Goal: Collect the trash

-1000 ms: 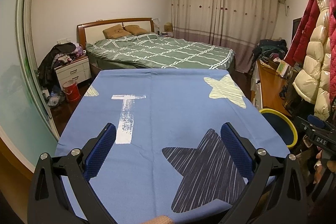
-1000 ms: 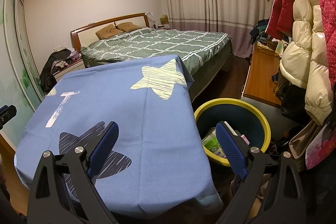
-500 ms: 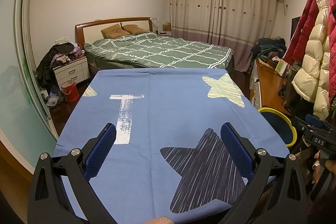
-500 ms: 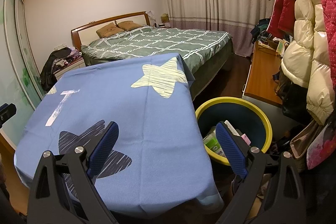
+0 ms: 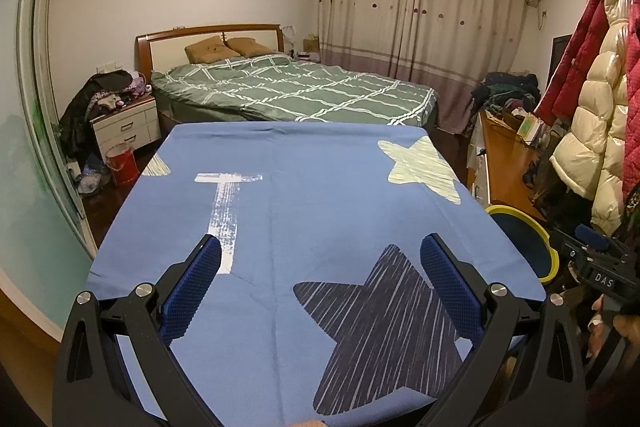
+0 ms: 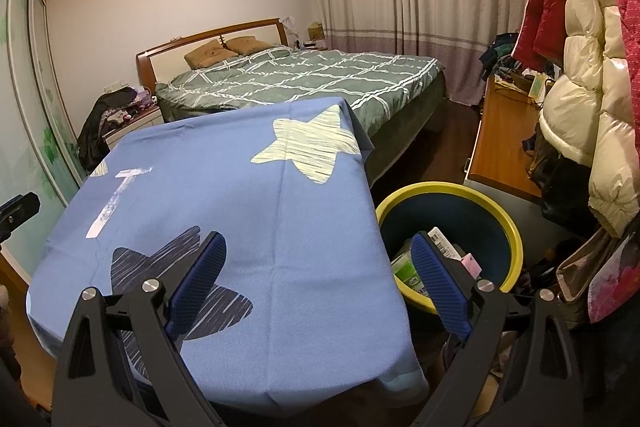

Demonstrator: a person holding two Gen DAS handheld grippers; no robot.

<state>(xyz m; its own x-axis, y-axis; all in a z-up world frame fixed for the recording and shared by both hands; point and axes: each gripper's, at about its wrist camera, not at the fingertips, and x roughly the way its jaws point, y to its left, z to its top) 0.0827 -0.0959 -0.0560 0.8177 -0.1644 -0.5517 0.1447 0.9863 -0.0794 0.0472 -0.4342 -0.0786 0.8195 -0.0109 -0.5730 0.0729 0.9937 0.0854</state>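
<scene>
A dark blue bin with a yellow rim (image 6: 508, 227) stands on the floor right of the table; it also shows in the left wrist view (image 5: 532, 227). Trash lies inside it: a green packet (image 6: 406, 267), a printed paper (image 6: 442, 243) and a pink piece (image 6: 472, 263). The table under a blue star-print cloth (image 5: 312, 195) carries no loose item in either view. My left gripper (image 5: 320, 285) is open and empty above the near part of the table. My right gripper (image 6: 318, 285) is open and empty over the table's right edge (image 6: 376, 227), beside the bin.
A bed with a green checked cover (image 5: 296, 91) lies beyond the table. A white nightstand (image 5: 128, 127) and a red bucket (image 5: 120, 163) stand at the left. A wooden desk (image 6: 508, 139) and hanging coats (image 6: 580, 107) fill the right side.
Both views have shifted only slightly. The bin sits a little higher and closer in the right wrist view. Both grippers have stayed open.
</scene>
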